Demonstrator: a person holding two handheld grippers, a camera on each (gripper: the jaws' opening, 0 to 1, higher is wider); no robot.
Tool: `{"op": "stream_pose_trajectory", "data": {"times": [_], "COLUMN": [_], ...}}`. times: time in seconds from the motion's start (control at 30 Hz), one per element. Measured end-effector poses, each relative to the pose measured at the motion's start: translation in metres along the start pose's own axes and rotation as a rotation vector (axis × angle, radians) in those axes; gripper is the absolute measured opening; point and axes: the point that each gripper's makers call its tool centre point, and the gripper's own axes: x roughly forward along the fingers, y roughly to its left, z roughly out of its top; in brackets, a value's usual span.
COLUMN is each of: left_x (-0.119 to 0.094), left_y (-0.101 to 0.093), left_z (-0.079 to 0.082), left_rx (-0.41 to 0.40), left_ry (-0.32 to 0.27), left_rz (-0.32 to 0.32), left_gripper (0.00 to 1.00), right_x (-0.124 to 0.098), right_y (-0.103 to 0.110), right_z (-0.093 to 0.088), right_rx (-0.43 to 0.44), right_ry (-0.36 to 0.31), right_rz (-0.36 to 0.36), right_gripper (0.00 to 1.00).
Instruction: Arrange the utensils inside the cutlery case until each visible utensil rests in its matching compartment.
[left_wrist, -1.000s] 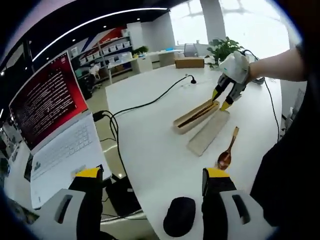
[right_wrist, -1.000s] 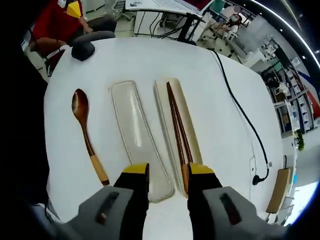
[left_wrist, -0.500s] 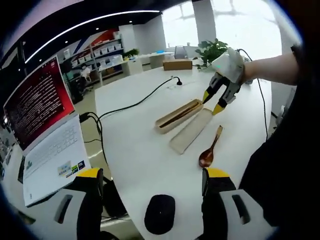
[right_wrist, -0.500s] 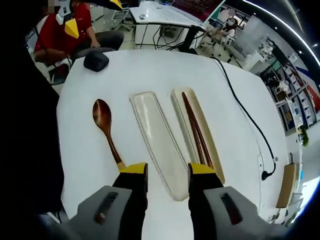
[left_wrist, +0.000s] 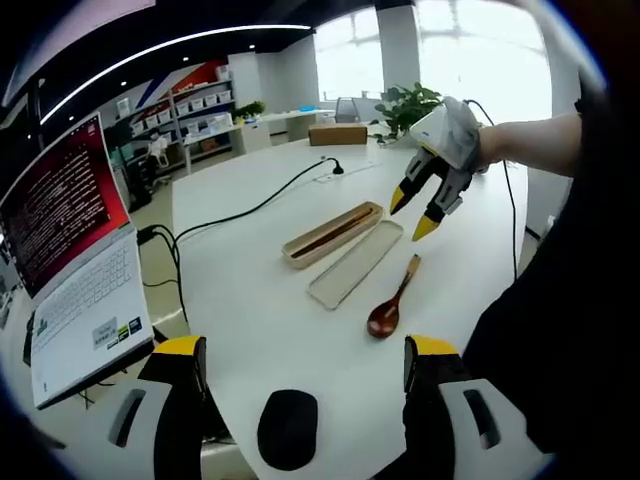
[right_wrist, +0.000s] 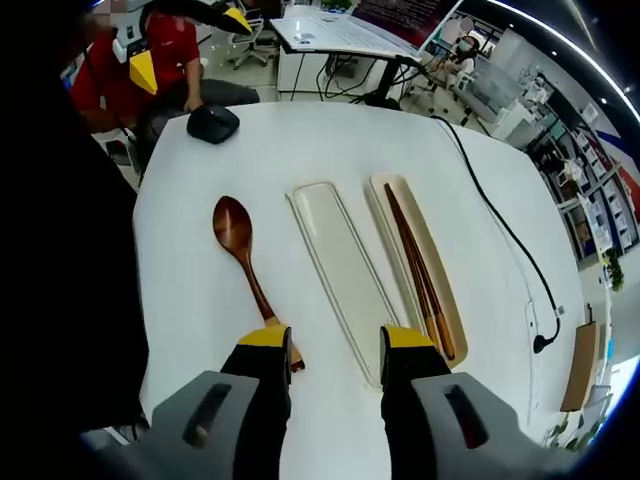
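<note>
Both views are bright and mostly sharp. In the left gripper view, daylight pours through the windows far ahead of the claw and blows out to white; a ceiling strip light curves with the fisheye. The white bench reflects the light evenly, with soft, faint shadows beside the spoon. Straight lines bend strongly toward the edges. The claw's own base, nearest the lens, looks slightly soft in the right gripper view.

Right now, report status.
Both grippers open, empty: left, right. Spoon on table beside lid, not in case. Chopsticks in case. Path clear.
</note>
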Motion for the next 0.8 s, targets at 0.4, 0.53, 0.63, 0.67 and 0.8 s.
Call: {"op": "stream_pose_trajectory", "data": {"times": [0.4, 0.53, 0.63, 0.67, 0.8], "left_x": [-0.003, -0.004, -0.005, -0.005, -0.006], "left_y": [-0.013, -0.015, -0.016, -0.016, -0.020], "left_z": [0.001, 0.001, 0.000, -0.001, 0.000], "left_rx": [0.011, 0.003, -0.007, -0.006, 0.013], "left_ry": [-0.022, -0.029, -0.032, -0.032, -0.035], "left_rz": [-0.027, -0.019, -0.026, -0.025, -0.041], "left_gripper": [0.83, 0.81, 0.82, 0.82, 0.82], "right_x": [0.007, 0.011, 0.012, 0.012, 0.013], "right_y": [0.023, 0.031, 0.039, 0.039, 0.040], "right_z": [-0.006, -0.007, -0.007, -0.008, -0.010], "right_rx": [0.016, 0.006, -0.002, 0.001, 0.004], "right_ry": [0.024, 0.031, 0.028, 0.031, 0.037], "right_rz": [0.087, 0.116, 0.158, 0.157, 0.166], "right_gripper": [0.32, 0.32, 0.27, 0.25, 0.29]}}
